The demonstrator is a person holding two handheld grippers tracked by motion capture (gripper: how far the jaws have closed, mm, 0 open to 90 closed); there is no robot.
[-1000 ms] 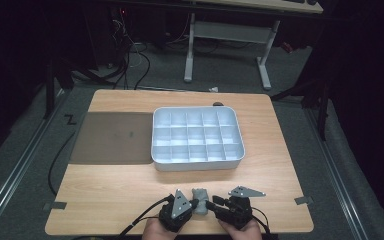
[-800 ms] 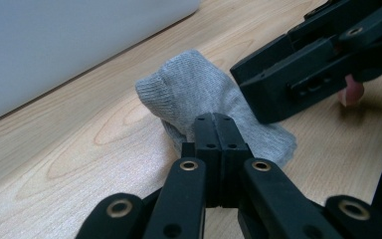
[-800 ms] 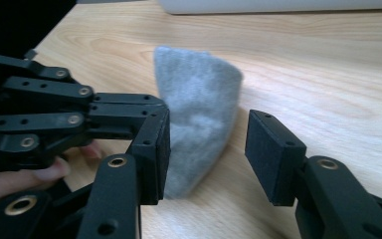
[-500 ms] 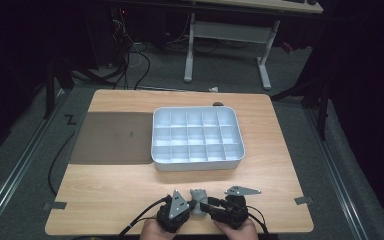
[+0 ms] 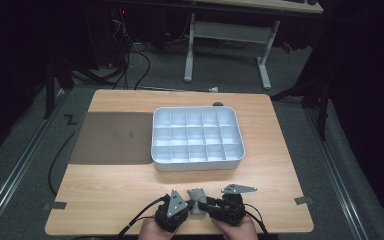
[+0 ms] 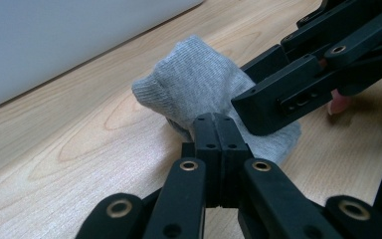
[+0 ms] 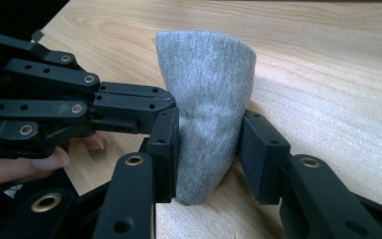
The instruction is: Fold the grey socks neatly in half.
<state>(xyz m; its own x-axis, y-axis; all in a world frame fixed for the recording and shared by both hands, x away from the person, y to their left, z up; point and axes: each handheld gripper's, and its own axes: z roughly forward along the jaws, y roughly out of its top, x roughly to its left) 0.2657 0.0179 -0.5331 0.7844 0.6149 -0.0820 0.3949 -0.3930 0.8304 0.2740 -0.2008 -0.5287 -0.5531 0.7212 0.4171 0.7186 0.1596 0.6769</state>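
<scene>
A small grey knit cloth [image 5: 197, 193] stands bunched up on the wooden table near its front edge, between both grippers. My left gripper [image 5: 192, 203] is shut, and in the left gripper view its joined tips [image 6: 214, 124] touch the cloth [image 6: 199, 74]; a pinched fold cannot be made out. My right gripper [image 7: 209, 144] has just been closing and its pads press the cloth [image 7: 204, 74] from both sides. It comes in from the right in the high view [image 5: 206, 202]. A hand holds each gripper at the table's front edge.
A white tray [image 5: 197, 164] with several empty compartments sits mid-table, just beyond the grippers; its wall [image 6: 54, 40] rises close behind the cloth. A dark mat [image 5: 112, 137] lies left of the tray. Bare wood lies on both sides of the hands.
The right gripper has edged a little left toward the left gripper and the cloth. The left gripper and the tray have stayed put.
</scene>
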